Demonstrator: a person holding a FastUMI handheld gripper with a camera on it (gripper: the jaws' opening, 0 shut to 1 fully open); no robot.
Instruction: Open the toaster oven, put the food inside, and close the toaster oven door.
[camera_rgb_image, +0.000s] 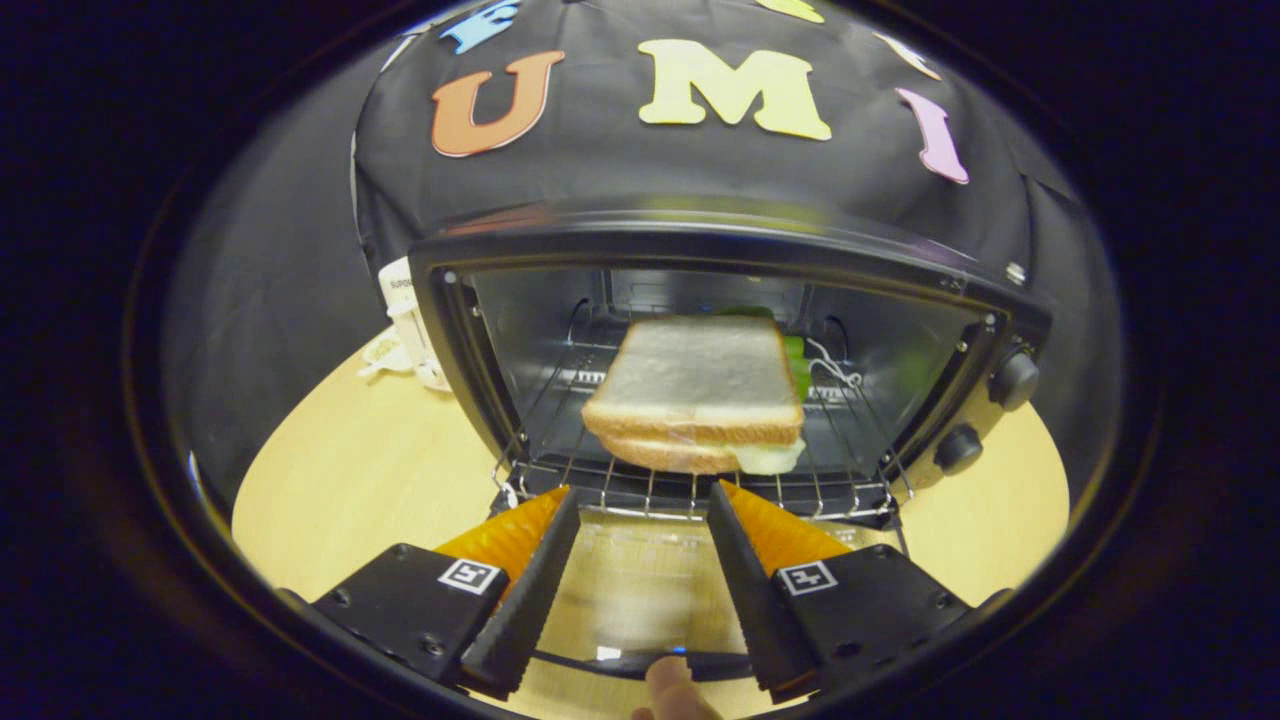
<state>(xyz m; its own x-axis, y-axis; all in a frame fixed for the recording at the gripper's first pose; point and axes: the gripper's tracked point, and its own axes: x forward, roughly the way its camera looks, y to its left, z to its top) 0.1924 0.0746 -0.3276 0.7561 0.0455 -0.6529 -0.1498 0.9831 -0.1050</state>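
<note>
You're facing a black toaster oven (720, 250) at 12 o'clock, its glass door (640, 590) dropped flat toward you. On its wire rack (690, 490) lies a sandwich (695, 395) of white bread, level, pale filling showing at its 5 o'clock corner. Two knobs (1012, 380) sit at its 3 o'clock side.

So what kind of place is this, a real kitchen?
Probably a staged booth, not a kitchen: a toaster oven holding a sandwich sits on a wooden table against black cloth. The gripper is open.
</note>
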